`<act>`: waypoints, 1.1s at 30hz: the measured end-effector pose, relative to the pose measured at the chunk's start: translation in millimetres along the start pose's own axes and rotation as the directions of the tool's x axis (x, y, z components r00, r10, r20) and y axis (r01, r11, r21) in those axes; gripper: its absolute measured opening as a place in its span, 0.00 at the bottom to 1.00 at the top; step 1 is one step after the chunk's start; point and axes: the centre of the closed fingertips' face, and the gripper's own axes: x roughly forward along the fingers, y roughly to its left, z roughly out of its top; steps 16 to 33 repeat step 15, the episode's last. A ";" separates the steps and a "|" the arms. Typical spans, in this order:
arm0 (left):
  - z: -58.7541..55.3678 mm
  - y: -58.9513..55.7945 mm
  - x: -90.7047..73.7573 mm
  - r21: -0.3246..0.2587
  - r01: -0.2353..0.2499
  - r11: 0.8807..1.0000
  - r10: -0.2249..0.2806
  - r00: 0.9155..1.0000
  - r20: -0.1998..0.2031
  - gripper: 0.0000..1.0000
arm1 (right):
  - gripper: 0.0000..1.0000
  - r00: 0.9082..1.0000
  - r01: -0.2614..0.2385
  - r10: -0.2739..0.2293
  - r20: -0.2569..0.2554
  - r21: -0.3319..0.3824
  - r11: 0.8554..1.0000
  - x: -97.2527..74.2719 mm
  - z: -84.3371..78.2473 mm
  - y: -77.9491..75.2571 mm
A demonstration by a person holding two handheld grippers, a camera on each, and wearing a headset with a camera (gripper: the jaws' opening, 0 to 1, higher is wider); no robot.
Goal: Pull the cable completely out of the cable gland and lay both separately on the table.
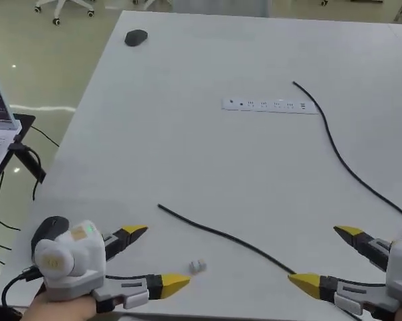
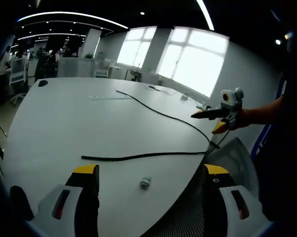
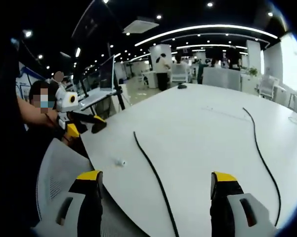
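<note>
Two pieces lie apart on the white table (image 1: 187,154): a thin black cable (image 1: 221,234) and a small pale grey cable gland (image 1: 198,266).
I read the gland as a stubby cylinder (too small for detail), just beside the cable, not touching. The left gripper view adds the right gripper (image 2: 205,123) off the table's edge; the head view gives a white power strip (image 1: 271,105). The gland lies just ahead of the left gripper (image 1: 164,257). Both grippers' jaws are spread, empty.

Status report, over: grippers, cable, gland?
Left hand-held gripper and right hand-held gripper open, empty. Cable lies free of cable gland, apart on table. Power strip, second cable farther back, no obstruction.
</note>
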 end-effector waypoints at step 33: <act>7.4 1.9 -6.8 0.020 -0.053 0.998 0.053 0.998 0.024 0.99 | 0.99 1.000 -0.015 0.017 -0.025 0.069 0.997 -9.9 -20.6 -4.5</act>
